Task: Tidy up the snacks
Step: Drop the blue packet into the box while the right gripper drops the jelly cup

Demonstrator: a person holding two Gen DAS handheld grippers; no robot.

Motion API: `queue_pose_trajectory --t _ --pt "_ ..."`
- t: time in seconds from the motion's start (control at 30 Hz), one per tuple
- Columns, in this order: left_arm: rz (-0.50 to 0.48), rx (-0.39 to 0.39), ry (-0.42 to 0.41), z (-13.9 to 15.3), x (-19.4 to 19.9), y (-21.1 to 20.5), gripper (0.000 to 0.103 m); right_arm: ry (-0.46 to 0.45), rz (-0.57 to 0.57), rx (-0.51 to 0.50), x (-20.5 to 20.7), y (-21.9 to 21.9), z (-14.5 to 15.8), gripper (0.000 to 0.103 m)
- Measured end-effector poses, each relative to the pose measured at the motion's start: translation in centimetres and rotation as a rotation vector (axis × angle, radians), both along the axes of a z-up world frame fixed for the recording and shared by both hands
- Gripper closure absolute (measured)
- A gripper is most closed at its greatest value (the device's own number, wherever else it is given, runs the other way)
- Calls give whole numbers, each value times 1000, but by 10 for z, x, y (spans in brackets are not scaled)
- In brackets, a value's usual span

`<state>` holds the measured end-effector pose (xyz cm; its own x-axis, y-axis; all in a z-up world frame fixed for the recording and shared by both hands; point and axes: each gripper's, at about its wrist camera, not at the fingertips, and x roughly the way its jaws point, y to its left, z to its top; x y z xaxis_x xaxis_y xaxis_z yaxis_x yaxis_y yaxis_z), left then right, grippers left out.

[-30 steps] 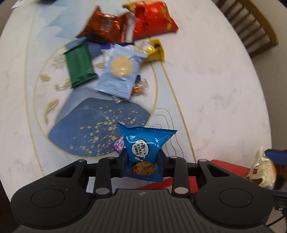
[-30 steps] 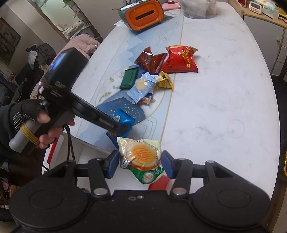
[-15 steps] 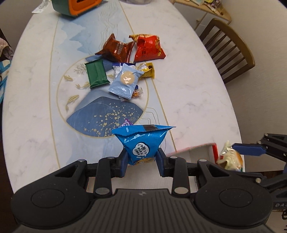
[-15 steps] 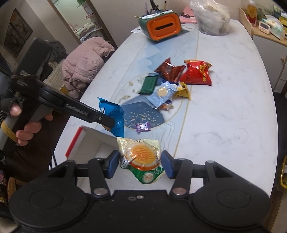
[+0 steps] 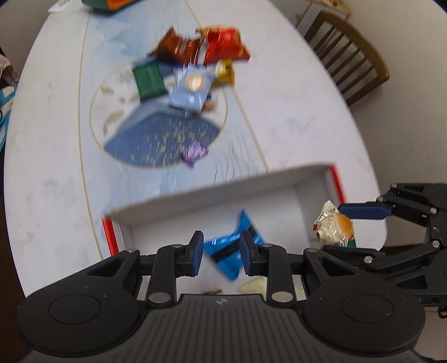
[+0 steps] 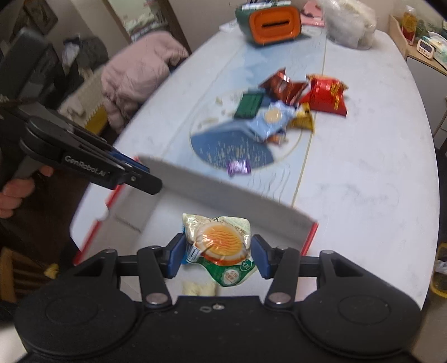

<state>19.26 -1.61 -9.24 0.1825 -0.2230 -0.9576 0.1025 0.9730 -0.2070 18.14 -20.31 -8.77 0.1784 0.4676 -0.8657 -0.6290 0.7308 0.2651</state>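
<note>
My left gripper (image 5: 222,251) hangs over the white, red-edged box (image 5: 223,190). Its jaws are closing, and the blue cookie packet (image 5: 229,265) sits tilted between them. My right gripper (image 6: 218,252) is shut on a pale packet showing a round orange cake (image 6: 220,240), also above the box (image 6: 223,192). In the left wrist view, that cake packet (image 5: 332,226) hangs by the box's right end. On the table lie a red bag (image 5: 223,44), a brown bag (image 5: 178,47), a green packet (image 5: 148,78), a light blue packet (image 5: 192,86), a yellow one (image 5: 225,72) and a purple candy (image 5: 194,152).
A pale packet (image 6: 198,287) lies on the box floor. At the table's far end stand an orange-and-green tissue box (image 6: 271,22) and a plastic bag (image 6: 349,22). A wooden chair (image 5: 352,55) is on the right. A pink jacket (image 6: 137,75) lies to the left.
Both grippers have drawn back from the snack pile to above the box, which now fills the foreground. The blue packet has tipped sideways between the left jaws. The right grip is unchanged.
</note>
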Motion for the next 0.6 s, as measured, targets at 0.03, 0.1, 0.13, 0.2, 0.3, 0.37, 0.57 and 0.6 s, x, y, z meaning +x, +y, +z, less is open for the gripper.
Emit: queue_pose_trajectory --t 0.03,0.1,0.13,0.2,0.3,0.37,0.57,0.6 --pt "-4 7 11 -7 -3 -1 75 3 8 -19 -2 3 -7 52" --pt "-12 16 32 -20 -10 -4 75 -5 27 -60 -10 8 -19 52" --pt "-13 20 39 -25 -13 -5 75 -10 35 -79 -14 10 -24 52" --pt "-12 29 47 -34 -19 -6 75 -8 49 -106 -19 14 -35 52" --pt "-6 29 51 -44 -25 -6 75 -4 60 -133 -24 20 -49 52" --pt "-4 38 50 -50 -29 -7 75 0 64 -147 -26 24 -57 51" --pt "24 33 40 -59 -38 -4 75 -8 78 -153 -31 31 -65 53" --pt "24 34 32 -58 -40 -4 75 -6 77 -150 -32 31 -64 53"
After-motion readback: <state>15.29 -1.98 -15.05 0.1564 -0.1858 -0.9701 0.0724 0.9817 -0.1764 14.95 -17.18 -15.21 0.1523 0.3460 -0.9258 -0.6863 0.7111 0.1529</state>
